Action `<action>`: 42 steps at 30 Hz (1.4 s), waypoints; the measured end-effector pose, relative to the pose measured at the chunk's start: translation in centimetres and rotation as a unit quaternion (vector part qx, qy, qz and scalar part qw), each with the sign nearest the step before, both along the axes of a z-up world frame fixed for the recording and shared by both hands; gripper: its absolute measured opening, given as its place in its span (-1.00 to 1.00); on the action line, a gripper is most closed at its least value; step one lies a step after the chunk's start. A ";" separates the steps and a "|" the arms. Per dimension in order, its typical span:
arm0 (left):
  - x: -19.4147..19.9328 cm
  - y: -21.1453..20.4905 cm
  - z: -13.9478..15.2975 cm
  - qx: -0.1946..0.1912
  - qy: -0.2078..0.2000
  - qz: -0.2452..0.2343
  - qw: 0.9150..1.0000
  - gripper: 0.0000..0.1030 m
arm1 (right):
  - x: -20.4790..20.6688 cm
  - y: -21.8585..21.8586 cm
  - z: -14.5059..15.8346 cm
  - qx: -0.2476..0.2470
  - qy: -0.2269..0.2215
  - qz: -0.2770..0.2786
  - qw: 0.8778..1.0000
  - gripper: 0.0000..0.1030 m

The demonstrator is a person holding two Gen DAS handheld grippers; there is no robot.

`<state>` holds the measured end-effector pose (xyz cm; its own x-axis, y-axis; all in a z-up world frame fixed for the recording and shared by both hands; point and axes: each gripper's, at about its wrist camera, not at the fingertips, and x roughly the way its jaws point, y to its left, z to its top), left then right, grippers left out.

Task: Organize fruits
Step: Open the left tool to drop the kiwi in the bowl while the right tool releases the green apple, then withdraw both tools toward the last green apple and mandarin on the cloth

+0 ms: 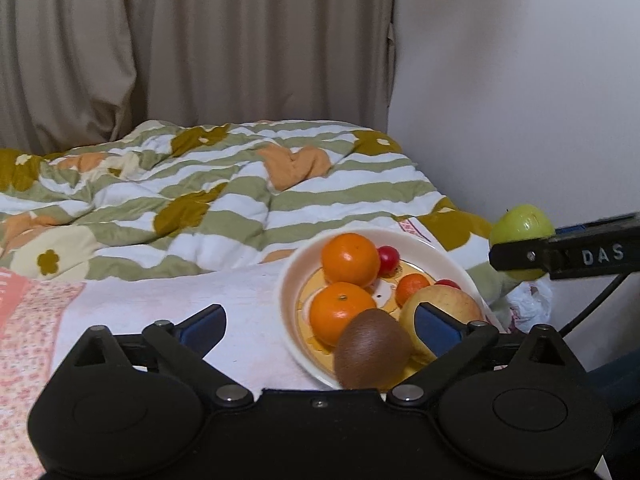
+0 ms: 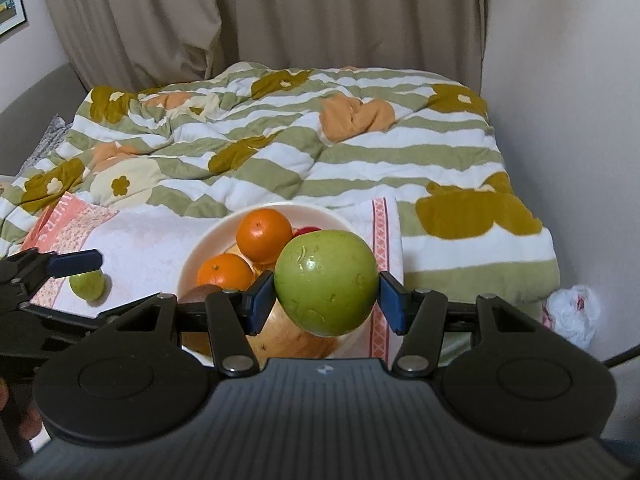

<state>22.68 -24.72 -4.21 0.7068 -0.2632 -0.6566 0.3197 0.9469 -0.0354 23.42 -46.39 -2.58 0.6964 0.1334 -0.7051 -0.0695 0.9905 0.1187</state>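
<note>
Your black tongs (image 2: pixel 326 296), blue at the pads, carry a green apple (image 2: pixel 326 282). Beyond it, the cream plate (image 1: pixel 288 280) shows orange mandarins (image 1: pixel 351 258), a brown kiwi (image 1: pixel 372 350) and red cherries (image 1: pixel 389 257). The far quilt (image 2: pixel 280 152) is green-and-white striped with mustard flowers.

Soft, even indoor light with a warm cast; no hard shadows, only a faint dark patch under the plate (image 1: pixel 289 280) on the towel (image 1: pixel 168 304). Small glare spots sit on the green apple (image 2: pixel 326 282) and the upper orange (image 1: pixel 351 258); the kiwi (image 1: pixel 372 354) close to the lens is slightly soft. Both fisheye views bend the curtain (image 2: pixel 280 12) and wall (image 1: pixel 520 80) toward the edges, with dark vignette in the corners.
</note>
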 end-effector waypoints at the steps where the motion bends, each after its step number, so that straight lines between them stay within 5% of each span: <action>1: -0.1 0.2 0.3 0.002 0.000 0.003 1.000 0.98 | 0.3 0.2 0.2 -0.002 -0.002 0.004 1.000 0.37; 17: -0.6 4.2 1.2 0.015 0.003 0.046 0.999 0.99 | 7.6 2.6 -4.1 -0.020 0.025 0.012 0.999 0.37; 30: -0.2 4.9 0.7 0.019 0.012 0.056 0.998 0.99 | 9.4 1.5 -6.9 -0.018 0.040 -0.005 0.999 0.38; 33: -0.3 4.9 0.7 0.023 0.010 0.057 0.998 0.99 | 9.2 1.3 -6.5 -0.015 0.028 -0.005 0.999 0.60; 35: -0.6 4.9 0.8 0.025 0.009 0.057 0.998 0.99 | 8.9 1.4 -6.1 -0.021 0.019 -0.006 1.000 0.96; 42: -2.2 4.7 1.8 0.025 -0.004 0.063 0.998 0.99 | 6.9 1.5 -4.1 -0.032 -0.002 -0.009 0.999 1.00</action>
